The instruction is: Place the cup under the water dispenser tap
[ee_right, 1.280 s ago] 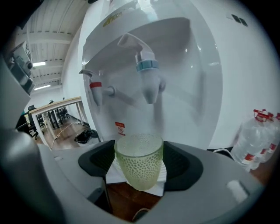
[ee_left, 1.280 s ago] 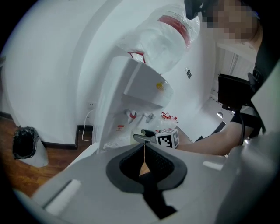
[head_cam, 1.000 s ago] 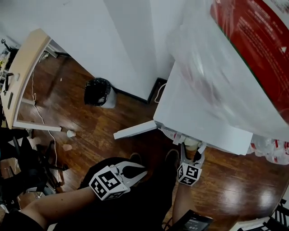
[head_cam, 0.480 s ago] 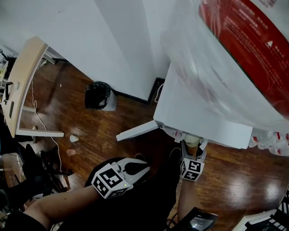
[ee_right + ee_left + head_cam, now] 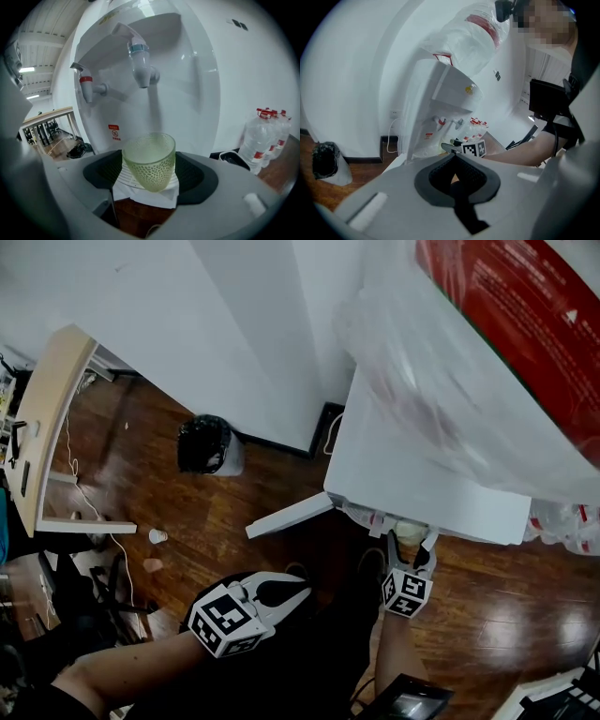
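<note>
Right gripper [image 5: 411, 554]: reached forward to the water dispenser [image 5: 422, 465], tilted down; jaws wide, flanking the cup [image 5: 149, 161].
Left gripper [image 5: 296, 591]: held back near the body, tilted down; jaw tips together, empty.
Cup place: upright on the drip tray [image 5: 123, 182], below the blue tap [image 5: 140, 63].
Right gripper view only: both taps, hidden by the dispenser top in the head view.

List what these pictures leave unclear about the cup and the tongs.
- Right gripper view: whether the right tongs press the cup or only flank it; its rim covers the pad edges.
- Head view: how the cup sits under the blue tap; the dispenser overhangs both.
- Left gripper view: the cup, too small beside the right tongs' marker cube.
</note>
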A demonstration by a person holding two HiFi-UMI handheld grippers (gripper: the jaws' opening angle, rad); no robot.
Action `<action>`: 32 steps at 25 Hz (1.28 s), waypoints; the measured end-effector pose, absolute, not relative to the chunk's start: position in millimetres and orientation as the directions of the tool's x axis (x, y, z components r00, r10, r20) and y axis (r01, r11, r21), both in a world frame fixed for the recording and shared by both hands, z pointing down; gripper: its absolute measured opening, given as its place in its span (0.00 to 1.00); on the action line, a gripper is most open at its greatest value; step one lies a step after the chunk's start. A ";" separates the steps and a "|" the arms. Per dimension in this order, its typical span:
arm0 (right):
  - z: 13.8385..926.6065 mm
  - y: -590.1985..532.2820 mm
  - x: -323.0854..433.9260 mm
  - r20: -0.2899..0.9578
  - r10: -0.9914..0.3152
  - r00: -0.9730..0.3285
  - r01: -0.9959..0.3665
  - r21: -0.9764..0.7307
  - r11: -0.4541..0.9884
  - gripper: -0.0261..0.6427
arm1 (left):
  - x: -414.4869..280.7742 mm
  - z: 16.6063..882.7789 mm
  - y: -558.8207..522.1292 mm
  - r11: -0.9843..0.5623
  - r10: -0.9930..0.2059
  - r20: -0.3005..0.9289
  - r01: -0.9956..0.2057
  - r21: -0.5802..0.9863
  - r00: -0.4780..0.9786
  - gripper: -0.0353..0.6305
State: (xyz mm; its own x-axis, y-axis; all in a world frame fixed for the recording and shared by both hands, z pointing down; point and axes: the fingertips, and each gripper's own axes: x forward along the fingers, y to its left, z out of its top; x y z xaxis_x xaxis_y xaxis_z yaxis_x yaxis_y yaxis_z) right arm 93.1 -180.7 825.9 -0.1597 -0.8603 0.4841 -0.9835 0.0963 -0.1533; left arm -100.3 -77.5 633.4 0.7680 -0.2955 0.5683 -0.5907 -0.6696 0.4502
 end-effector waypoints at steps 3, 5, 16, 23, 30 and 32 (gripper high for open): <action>833.4 -178.6 94.9 0.525 -0.837 -0.153 -0.985 -0.147 0.088 0.59 | -108.2 633.8 -78.9 -0.666 -0.301 0.571 -0.597 0.448 0.764 0.09; 832.8 -176.4 95.2 0.539 -0.829 -0.152 -0.984 -0.163 0.074 0.65 | -113.6 630.1 -81.0 -0.659 -0.305 0.575 -0.604 0.449 0.760 0.09; 745.6 -127.0 68.6 0.614 -0.750 -0.247 -0.969 -0.161 0.188 0.62 | -116.2 539.4 -87.8 -0.686 -0.349 0.414 -0.530 0.499 0.841 0.09; 613.7 -119.2 65.2 0.495 -0.825 -0.272 -0.951 -0.270 0.152 0.56 | -144.3 483.2 -99.9 -0.738 -0.448 0.316 -0.545 0.397 0.836 0.10; 469.1 -101.7 58.0 0.368 -0.889 -0.273 -0.949 -0.257 0.184 0.41 | -155.4 424.1 -102.9 -0.760 -0.464 0.197 -0.502 0.413 0.864 0.11; 444.9 -93.7 52.9 0.354 -0.886 -0.299 -0.939 -0.272 0.209 0.37 | -154.1 410.0 -103.7 -0.769 -0.477 0.180 -0.508 0.388 0.860 0.12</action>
